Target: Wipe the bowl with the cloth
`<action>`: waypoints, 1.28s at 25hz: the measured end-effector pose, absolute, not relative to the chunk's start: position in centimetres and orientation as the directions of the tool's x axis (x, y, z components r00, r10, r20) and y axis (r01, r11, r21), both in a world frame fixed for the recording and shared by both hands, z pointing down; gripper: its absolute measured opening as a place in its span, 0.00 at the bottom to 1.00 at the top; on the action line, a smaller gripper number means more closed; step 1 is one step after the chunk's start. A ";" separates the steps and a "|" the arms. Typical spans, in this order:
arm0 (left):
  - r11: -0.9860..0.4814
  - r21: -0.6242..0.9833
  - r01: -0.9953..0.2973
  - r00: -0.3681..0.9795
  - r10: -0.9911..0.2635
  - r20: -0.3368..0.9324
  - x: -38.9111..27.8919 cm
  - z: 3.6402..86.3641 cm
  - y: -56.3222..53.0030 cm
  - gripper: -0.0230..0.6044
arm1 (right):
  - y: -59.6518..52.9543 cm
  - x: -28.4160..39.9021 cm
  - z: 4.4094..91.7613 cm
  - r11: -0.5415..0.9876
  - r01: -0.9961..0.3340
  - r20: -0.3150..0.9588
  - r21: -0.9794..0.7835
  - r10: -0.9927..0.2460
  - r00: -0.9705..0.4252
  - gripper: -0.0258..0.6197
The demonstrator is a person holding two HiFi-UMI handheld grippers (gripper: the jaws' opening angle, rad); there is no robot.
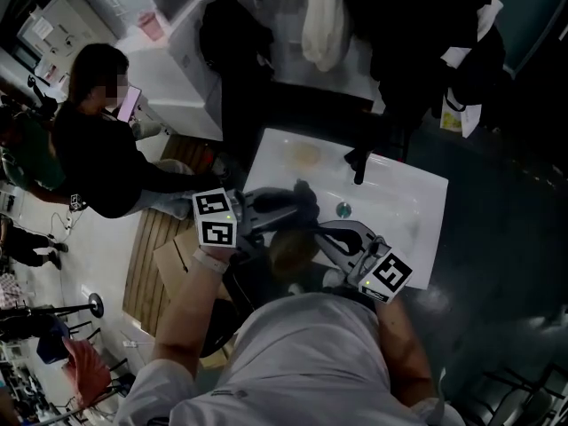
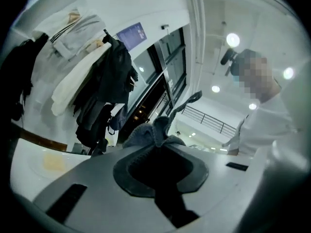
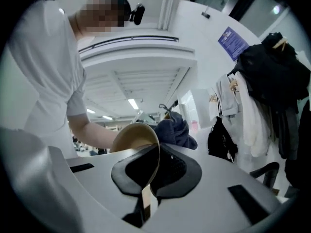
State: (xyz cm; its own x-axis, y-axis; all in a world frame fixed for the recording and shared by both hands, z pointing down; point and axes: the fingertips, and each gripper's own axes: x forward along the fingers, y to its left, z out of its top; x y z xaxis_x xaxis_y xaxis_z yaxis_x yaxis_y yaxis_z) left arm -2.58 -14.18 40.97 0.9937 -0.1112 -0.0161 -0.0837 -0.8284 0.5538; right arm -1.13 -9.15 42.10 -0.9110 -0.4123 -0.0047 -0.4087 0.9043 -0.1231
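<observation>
In the head view a tan bowl (image 1: 293, 251) is held over the front edge of a white sink (image 1: 417, 193), between my two grippers. My right gripper (image 1: 335, 248) is shut on the bowl's rim; in the right gripper view the bowl (image 3: 138, 140) stands on edge between the jaws. My left gripper (image 1: 297, 204) is shut on a dark blue-grey cloth (image 2: 150, 136), which bunches out beyond the jaws. In the right gripper view the cloth (image 3: 175, 130) lies against the bowl's far side. Both grippers point upward.
The sink has a dark tap (image 1: 358, 162), a drain (image 1: 343, 209) and a yellowish soap bar (image 1: 306, 155). Clothes hang on a rack (image 1: 355, 16) behind it. A seated person in black (image 1: 102, 149) is at the left, next to a wooden slatted stand (image 1: 151, 256).
</observation>
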 end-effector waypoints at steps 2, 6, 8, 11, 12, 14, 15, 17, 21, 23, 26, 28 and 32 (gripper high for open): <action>-0.809 0.586 -0.053 0.989 -0.124 -0.081 -3.2 40.4 -14.5 0.11 | -9.3 -0.4 41.1 0.900 -0.394 -0.084 -0.187 -0.414 -0.906 0.09; -0.768 0.637 0.065 0.962 -0.121 -0.244 -3.8 38.8 -14.4 0.11 | -9.7 0.8 39.0 0.878 -0.334 -0.251 -0.343 -0.428 -0.868 0.09; -0.736 0.666 0.125 0.939 -0.129 -0.319 -3.9 38.3 -14.3 0.11 | -9.9 1.5 38.3 0.863 -0.291 -0.326 -0.414 -0.439 -0.837 0.09; -0.688 0.697 0.203 0.901 -0.147 -0.408 -3.6 37.8 -13.8 0.11 | -10.2 2.0 37.5 0.837 -0.227 -0.401 -0.498 -0.455 -0.796 0.09; -0.672 0.704 0.229 0.886 -0.157 -0.437 -3.6 37.7 -13.7 0.11 | -10.3 2.1 37.4 0.829 -0.208 -0.417 -0.520 -0.458 -0.785 0.09; -0.639 0.718 0.276 0.853 -0.183 -0.490 -3.5 37.6 -13.6 0.11 | -10.6 2.2 37.2 0.807 -0.166 -0.446 -0.567 -0.470 -0.761 0.09; -0.622 0.725 0.297 0.836 -0.196 -0.512 -3.5 37.6 -13.6 0.11 | -10.8 2.3 37.3 0.792 -0.144 -0.459 -0.593 -0.480 -0.748 0.09; -0.590 0.734 0.337 0.809 -0.217 -0.546 -3.4 37.9 -13.5 0.11 | -11.2 2.5 37.6 0.758 -0.100 -0.480 -0.644 -0.503 -0.719 0.09; -0.546 0.747 0.378 0.782 -0.243 -0.573 -3.3 38.4 -12.8 0.11 | -11.9 2.9 38.0 0.693 -0.024 -0.507 -0.720 -0.550 -0.664 0.09; -0.533 0.753 0.385 0.774 -0.257 -0.578 -3.3 38.8 -12.7 0.11 | -12.3 3.1 37.7 0.667 -0.009 -0.508 -0.745 -0.576 -0.641 0.09; -0.515 0.758 0.399 0.769 -0.263 -0.583 -2.9 39.2 -12.2 0.11 | -12.9 3.8 37.8 0.636 0.022 -0.515 -0.772 -0.604 -0.608 0.09; -0.504 0.754 0.421 0.756 -0.265 -0.599 -2.9 39.2 -11.7 0.11 | -13.1 4.0 38.2 0.625 0.039 -0.518 -0.780 -0.610 -0.599 0.09; -0.483 0.760 0.435 0.747 -0.277 -0.604 -2.8 39.0 -10.8 0.11 | -13.8 4.5 39.2 0.574 0.051 -0.499 -0.817 -0.661 -0.560 0.09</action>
